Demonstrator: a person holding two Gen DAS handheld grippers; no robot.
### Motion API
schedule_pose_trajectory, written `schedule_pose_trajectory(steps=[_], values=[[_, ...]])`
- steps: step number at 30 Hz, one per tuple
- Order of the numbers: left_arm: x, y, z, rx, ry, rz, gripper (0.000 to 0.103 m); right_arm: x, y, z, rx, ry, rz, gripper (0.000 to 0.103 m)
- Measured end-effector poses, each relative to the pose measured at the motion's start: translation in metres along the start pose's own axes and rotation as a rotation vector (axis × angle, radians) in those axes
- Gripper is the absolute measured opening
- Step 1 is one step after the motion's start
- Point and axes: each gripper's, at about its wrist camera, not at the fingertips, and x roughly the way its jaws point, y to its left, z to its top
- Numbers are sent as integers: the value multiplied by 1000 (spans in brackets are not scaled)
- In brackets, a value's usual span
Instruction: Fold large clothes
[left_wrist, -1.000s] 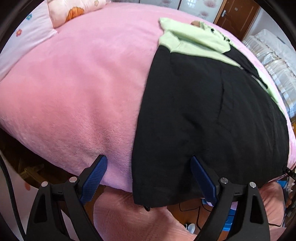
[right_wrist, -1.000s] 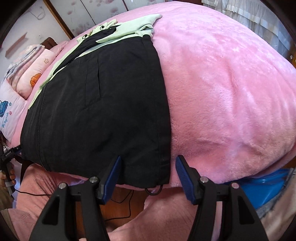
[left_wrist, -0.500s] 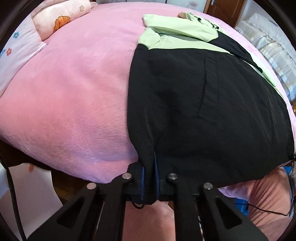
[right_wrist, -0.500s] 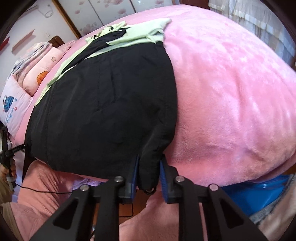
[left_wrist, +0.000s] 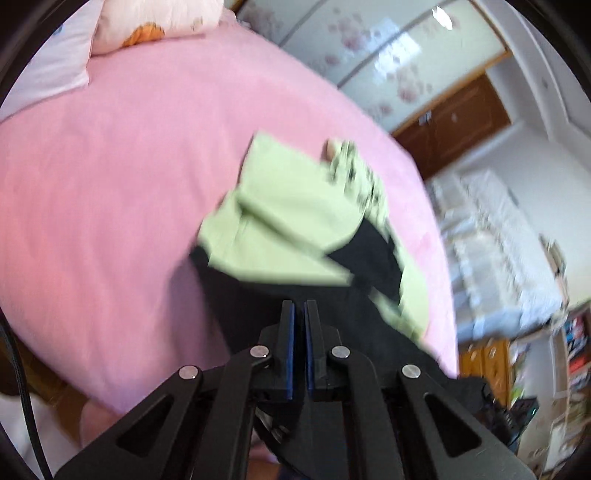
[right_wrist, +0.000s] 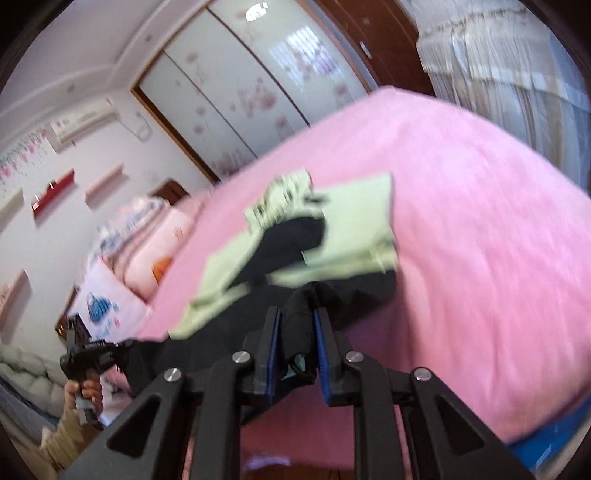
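The left gripper (left_wrist: 299, 314) has its blue-padded fingers (left_wrist: 289, 343) pressed almost together, pinching a thin edge of the black and pale-green fabric jacket (left_wrist: 295, 236); black cloth hangs from between and below them. The right gripper (right_wrist: 297, 321) has its fingers (right_wrist: 274, 343) drawn narrow around a thicker bunch of the same jacket's black hem, which bulges up between the pads. In the right wrist view the left gripper (right_wrist: 92, 356) shows at the far left, held in a person's hand (right_wrist: 83, 397), with the black hem stretched between the two grippers. From that raised hem the jacket slopes down onto the pink plush bed (left_wrist: 129, 184), its pale-green upper part lying toward the bed's far edge. Pink patterned pillows (right_wrist: 144, 251) sit at the head end. Both views are motion-blurred.
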Motion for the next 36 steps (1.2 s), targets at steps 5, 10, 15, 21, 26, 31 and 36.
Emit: schedule_pose_trajectory(steps=[5, 10, 15, 21, 26, 31, 36], values=[[18, -20, 74, -57, -131, 53, 1, 52, -1, 68, 15, -42, -48, 17], [67, -25, 140, -37, -192, 170, 1, 117, -20, 111, 57, -5, -138, 16], [152, -17, 172, 22, -107, 298, 1, 198, -59, 129, 138, 57, -273, 3], [203, -6, 167, 207, 26, 333, 10, 252, -91, 124, 125, 162, -348, 2], [209, 3, 137, 342, 132, 301, 45, 253, -97, 111, 73, 238, -333, 6], [191, 27, 115, 305, 174, 193, 55, 235, -105, 108, 83, 240, -256, 29], [175, 46, 98, 278, 195, 95, 55, 223, -109, 102, 74, 264, -192, 46]])
